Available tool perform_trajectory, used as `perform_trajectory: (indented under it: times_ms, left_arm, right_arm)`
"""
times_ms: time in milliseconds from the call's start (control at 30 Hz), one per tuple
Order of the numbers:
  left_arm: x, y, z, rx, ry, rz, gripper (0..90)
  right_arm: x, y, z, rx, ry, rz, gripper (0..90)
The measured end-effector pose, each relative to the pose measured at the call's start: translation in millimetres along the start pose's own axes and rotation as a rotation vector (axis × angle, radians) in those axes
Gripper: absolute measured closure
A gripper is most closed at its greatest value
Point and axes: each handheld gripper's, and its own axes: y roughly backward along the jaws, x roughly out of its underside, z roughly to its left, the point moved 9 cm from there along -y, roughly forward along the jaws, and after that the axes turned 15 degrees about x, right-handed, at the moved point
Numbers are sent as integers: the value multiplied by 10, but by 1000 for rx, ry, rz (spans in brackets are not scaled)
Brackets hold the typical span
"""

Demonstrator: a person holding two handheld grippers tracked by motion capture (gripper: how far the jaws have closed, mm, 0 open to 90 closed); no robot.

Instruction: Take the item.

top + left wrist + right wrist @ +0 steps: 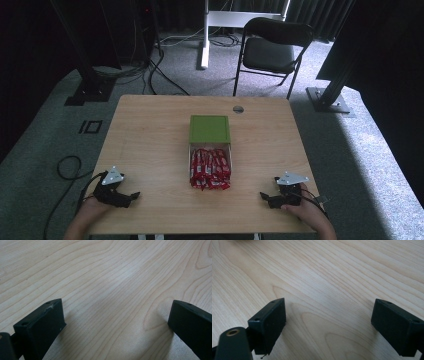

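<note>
1. Left gripper (129,197): rests at the near left corner of the table (150,130), held by the person's left hand (89,214). In the left gripper view its jaws stand wide apart over bare wood, with nothing between them.
2. Right gripper (267,197): rests at the near right corner, held by the right hand (306,212). In the right gripper view its jaws are likewise spread, gripping nothing.
3. Red wrapped snack bars (210,169): a heap at the centre of the table, between the two grippers and well apart from both. The bars overlap one another and appear to lie in an open tray whose pale rim shows at the sides.
4. Green box (209,128): a square box or lid, touching the far edge of the heap.
5. Step in hand, as judged: the reach inward to the bars has not yet begun. To do it well, bring one gripper in low, jaws kept apart, and choose a bar on top of the heap. Close across the narrow width of the wrapper, since glossy film is likely to slip. Lift straight up so that neighbouring bars are not dragged out, with the other gripper ready to steady the tray.
</note>
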Motion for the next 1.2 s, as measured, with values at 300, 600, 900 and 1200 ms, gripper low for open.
perform_trajectory:
  times_ms: [300,600,900,1200]
  left_arm:
    - [0,-1,-1,0,1,0,15]
    - [0,-1,-2,0,2,-1,15]
    - [0,0,0,0,0,0,15]
    - [0,0,0,0,0,0,15]
  right_arm:
    - [-36,-16,31,44,-44,20,141]
    - [-199,47,93,23,-79,-5,141]
    - [-474,178,154,-11,-124,-64,141]
    - [-800,314,58,29,-145,-119,144]
